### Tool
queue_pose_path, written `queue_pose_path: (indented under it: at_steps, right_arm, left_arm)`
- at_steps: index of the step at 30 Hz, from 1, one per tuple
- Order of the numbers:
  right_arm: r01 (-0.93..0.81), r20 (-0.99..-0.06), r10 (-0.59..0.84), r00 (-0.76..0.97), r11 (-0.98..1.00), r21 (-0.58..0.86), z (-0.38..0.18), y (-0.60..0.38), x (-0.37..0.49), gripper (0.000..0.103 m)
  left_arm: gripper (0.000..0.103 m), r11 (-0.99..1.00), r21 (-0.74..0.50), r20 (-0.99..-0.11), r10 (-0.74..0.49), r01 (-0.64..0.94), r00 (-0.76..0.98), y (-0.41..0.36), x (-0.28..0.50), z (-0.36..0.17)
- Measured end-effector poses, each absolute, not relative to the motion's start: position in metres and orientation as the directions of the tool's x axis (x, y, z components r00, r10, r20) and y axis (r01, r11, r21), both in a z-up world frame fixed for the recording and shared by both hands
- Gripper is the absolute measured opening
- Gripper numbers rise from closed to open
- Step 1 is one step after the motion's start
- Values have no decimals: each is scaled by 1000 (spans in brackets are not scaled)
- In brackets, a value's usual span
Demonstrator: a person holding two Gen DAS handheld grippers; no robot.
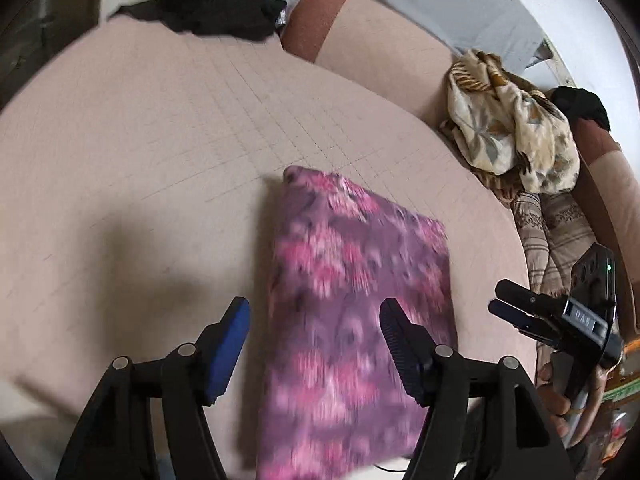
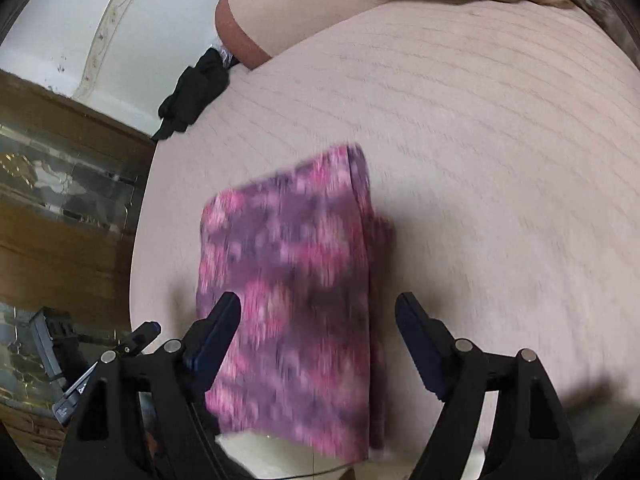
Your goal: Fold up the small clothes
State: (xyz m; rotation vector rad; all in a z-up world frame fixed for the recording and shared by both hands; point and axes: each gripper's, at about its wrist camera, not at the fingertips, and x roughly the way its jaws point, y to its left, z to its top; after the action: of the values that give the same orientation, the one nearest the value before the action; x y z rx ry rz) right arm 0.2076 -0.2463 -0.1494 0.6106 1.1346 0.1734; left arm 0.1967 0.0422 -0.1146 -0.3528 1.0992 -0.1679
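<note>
A folded purple cloth with a pink flower print (image 1: pixel 352 256) (image 2: pixel 292 248) lies flat on the pale pink bed sheet (image 1: pixel 140 140) (image 2: pixel 480 140), its near end at the bed's edge. My left gripper (image 1: pixel 314 308) hovers open above the cloth's near left part, and its pads do not touch the fabric. My right gripper (image 2: pixel 318 300) is likewise open above the cloth, holding nothing. In the left wrist view the right gripper (image 1: pixel 498 300) shows at the right edge, held by a hand (image 1: pixel 560 396). The left gripper's fingertip (image 2: pixel 148 328) shows at the left of the right wrist view.
A crumpled black garment (image 1: pixel 216 12) (image 2: pixel 196 92) lies at the bed's far corner beside a pink bolster (image 1: pixel 360 40). A cream leaf-print cloth pile (image 1: pixel 508 128) and striped fabric (image 1: pixel 552 232) sit along the right side. Wooden furniture with glass (image 2: pixel 60 184) stands beyond the bed's edge.
</note>
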Motion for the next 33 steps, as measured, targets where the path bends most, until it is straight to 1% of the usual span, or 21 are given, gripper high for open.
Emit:
queue_pose_path:
  at_steps: [3, 5, 8, 9, 10, 11, 12, 13, 14, 15, 16, 17, 19, 20, 22, 25, 26, 27, 28, 30, 33]
  right_arm:
    - [174, -800, 398, 448, 839, 515, -176, -247, 220, 78]
    - [197, -789, 437, 432, 808, 555, -194, -252, 217, 76]
    - [202, -779, 483, 399, 783, 589, -207, -255, 222, 72]
    - [194, -776, 490, 398, 781, 593, -208, -254, 226, 65]
    - [185, -772, 500, 393, 779, 599, -208, -251, 231, 52]
    - [179, -775, 495, 393, 785, 592, -207, -248, 233, 46]
    - [171, -778, 493, 389, 792, 587, -208, -244, 237, 34]
    - [163, -785, 494, 374, 798, 580, -210, -241, 238, 26]
    - [167, -790, 492, 367, 800, 576, -211, -237, 238, 22]
    - [170, -787, 499, 363, 795, 583, -213, -236, 238, 15]
    - [172, -771, 524, 362, 776, 607, -214, -238, 237, 8]
    - [178, -759, 534, 372, 762, 623, -213, -241, 236, 7]
    - [155, -702, 578, 416, 716, 681, -205, -246, 233, 7]
    - [149, -700, 573, 426, 719, 679, -202, -247, 232, 7]
    - [179, -739, 537, 406, 747, 640, -210, -247, 233, 7]
    - [206, -753, 542, 373, 743, 637, -224, -246, 233, 8]
    - [205, -750, 543, 378, 741, 639, -221, -247, 232, 11]
    - [201, -747, 545, 381, 739, 643, -218, -248, 231, 20]
    - [197, -738, 549, 392, 733, 651, -213, -249, 228, 39]
    - [213, -733, 536, 419, 727, 653, -209, -254, 223, 59]
    - [232, -709, 545, 448, 695, 681, -204, -264, 215, 59]
  left_arm:
    - [70, 899, -430, -834, -359, -86, 419, 55, 217, -153]
    - [69, 876, -461, -843, -382, -143, 378, 65, 218, -174]
    - [69, 836, -525, -814, -438, -161, 382, 73, 220, -178]
    - [69, 838, -524, -806, -432, -149, 404, 72, 222, -174]
    - [68, 842, -520, -804, -425, -145, 417, 71, 223, -172]
    - [62, 846, -514, -803, -417, -141, 426, 70, 223, -172]
    - [58, 851, -506, -809, -412, -141, 419, 67, 224, -174]
    - [51, 852, -504, -815, -415, -142, 405, 65, 224, -178]
    - [49, 846, -513, -813, -424, -146, 399, 64, 224, -182]
    - [48, 848, -508, -815, -417, -150, 402, 63, 224, -182]
    - [41, 854, -500, -818, -411, -145, 403, 62, 224, -181]
    - [27, 857, -497, -817, -409, -135, 407, 60, 224, -178]
    - [22, 853, -510, -793, -419, -107, 441, 61, 218, -165]
    - [22, 851, -517, -782, -426, -91, 455, 61, 216, -161]
    - [23, 864, -496, -794, -408, -91, 450, 59, 218, -164]
    - [37, 895, -433, -828, -347, -110, 441, 56, 219, -172]
    - [37, 895, -433, -826, -345, -110, 445, 58, 217, -170]
    - [38, 893, -438, -822, -351, -104, 449, 58, 215, -167]
    - [40, 892, -441, -818, -352, -101, 455, 58, 213, -164]
    - [47, 894, -433, -823, -338, -118, 457, 62, 209, -163]
    - [49, 877, -455, -821, -348, -151, 452, 71, 207, -168]
